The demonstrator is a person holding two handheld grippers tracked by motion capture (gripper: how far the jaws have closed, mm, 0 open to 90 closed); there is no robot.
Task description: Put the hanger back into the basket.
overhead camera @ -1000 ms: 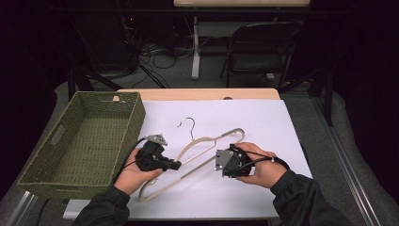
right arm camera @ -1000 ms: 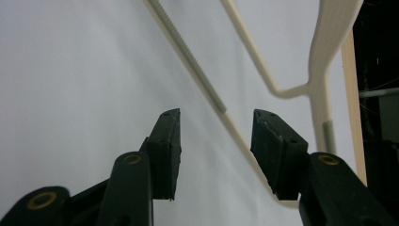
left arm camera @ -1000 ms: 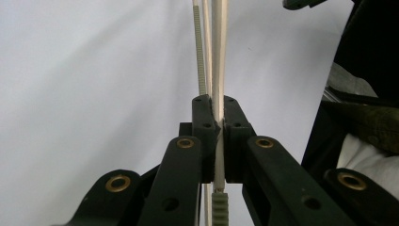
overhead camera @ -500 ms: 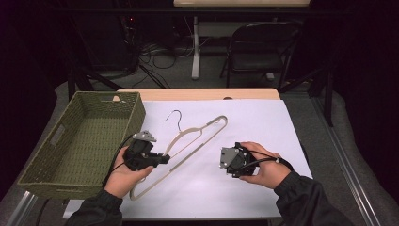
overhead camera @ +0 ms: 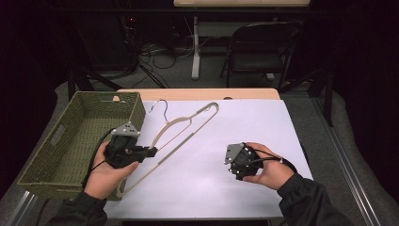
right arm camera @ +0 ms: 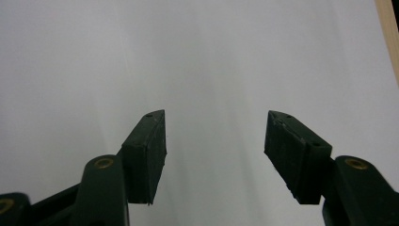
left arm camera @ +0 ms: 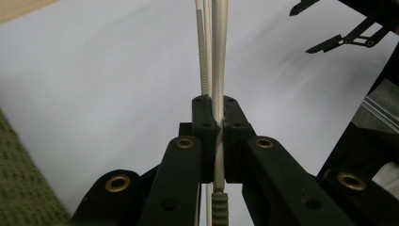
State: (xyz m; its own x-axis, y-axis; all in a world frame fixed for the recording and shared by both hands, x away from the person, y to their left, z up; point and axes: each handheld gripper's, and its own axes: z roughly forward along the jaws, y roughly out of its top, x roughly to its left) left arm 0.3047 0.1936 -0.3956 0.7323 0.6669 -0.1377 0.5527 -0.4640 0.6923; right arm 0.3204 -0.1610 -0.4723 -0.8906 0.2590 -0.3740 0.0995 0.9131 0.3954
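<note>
Left gripper (overhead camera: 153, 151) clamped on hanger (overhead camera: 186, 127), lifting it off sheet (overhead camera: 244, 122) toward basket (overhead camera: 70, 141), probably for dropping in. Right gripper (right arm camera: 214, 141) just opened wide, empty, having let hanger go.

Basket (overhead camera: 70, 141) left on table (overhead camera: 263, 127); hanger (overhead camera: 181, 134) right beside basket.

Cream hanger (overhead camera: 181, 136) with grey ribbed bar, olive-green woven basket (overhead camera: 70, 141), white table sheet (overhead camera: 244, 127), black grippers.
</note>
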